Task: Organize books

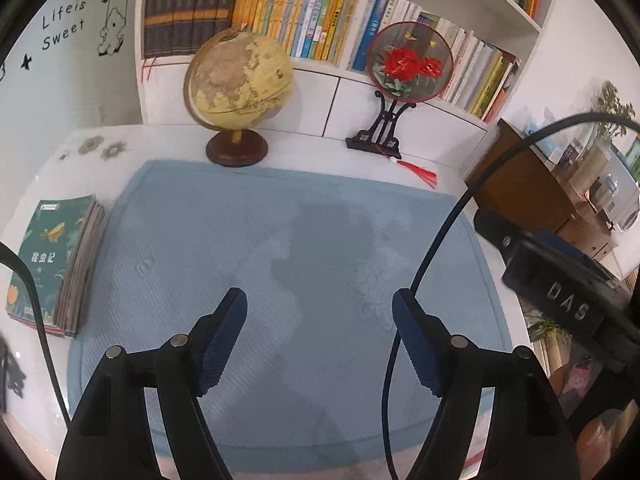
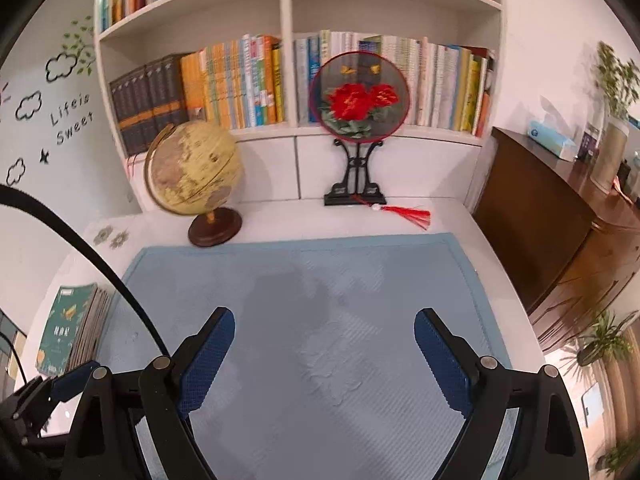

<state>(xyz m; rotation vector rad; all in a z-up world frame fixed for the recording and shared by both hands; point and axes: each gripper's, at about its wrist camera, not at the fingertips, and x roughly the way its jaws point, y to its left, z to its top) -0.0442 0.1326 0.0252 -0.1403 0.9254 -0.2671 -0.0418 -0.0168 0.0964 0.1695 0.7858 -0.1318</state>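
I see my left gripper (image 1: 319,312) with jaws spread wide, nothing between the blue pads (image 1: 218,344), just bare blue mat (image 1: 280,240) under them. My right gripper (image 2: 324,332) is likewise wide open and holds nothing, above the same mat. The stack of books (image 1: 52,264) lies flat at 9 o'clock in the left view, green cover up, on the white desk (image 1: 60,160), its spine edges just beside the mat's left edge; in the right view it sits at 8 o'clock, partly crossed by a black cable (image 2: 80,240). The globe (image 1: 238,80) stands at 12 o'clock just past the mat's far edge. The round fan on a black stand (image 1: 408,64) is at 1 o'clock, red tassel (image 1: 420,172) near the mat's far right corner. The bookshelf (image 1: 340,76) runs behind both. The brown cabinet (image 2: 560,220) flanks the desk's right edge at 3 o'clock. The mat's middle is open all across.
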